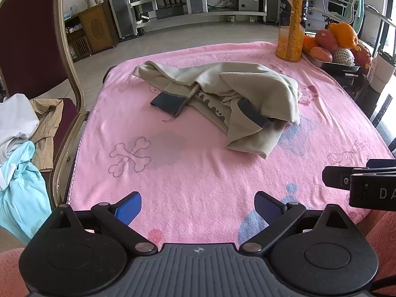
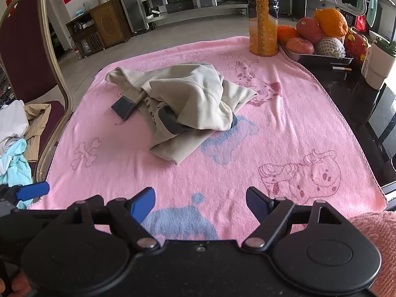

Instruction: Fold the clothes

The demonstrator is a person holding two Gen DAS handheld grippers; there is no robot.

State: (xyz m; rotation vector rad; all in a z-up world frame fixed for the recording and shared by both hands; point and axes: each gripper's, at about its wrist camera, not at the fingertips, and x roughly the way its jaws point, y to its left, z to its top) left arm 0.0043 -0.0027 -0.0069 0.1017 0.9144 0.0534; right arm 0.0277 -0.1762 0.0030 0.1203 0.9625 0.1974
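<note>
Bright daylight from right, sharp focus, soft shadows, fisheye-bent edges

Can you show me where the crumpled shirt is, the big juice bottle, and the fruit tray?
crumpled shirt [image 1: 257, 84]: left wrist view, on its beige top fold.
juice bottle [image 2: 262, 24]: right wrist view, on its orange label.
fruit tray [image 2: 319, 59]: right wrist view, on its metal front wall.

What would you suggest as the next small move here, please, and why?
Probably reach both grippers forward to the crumpled beige garment and spread it flat. It lies bunched mid-blanket, one dark cuff sticking out, while the left gripper and right gripper hang open and empty short of it.
</note>
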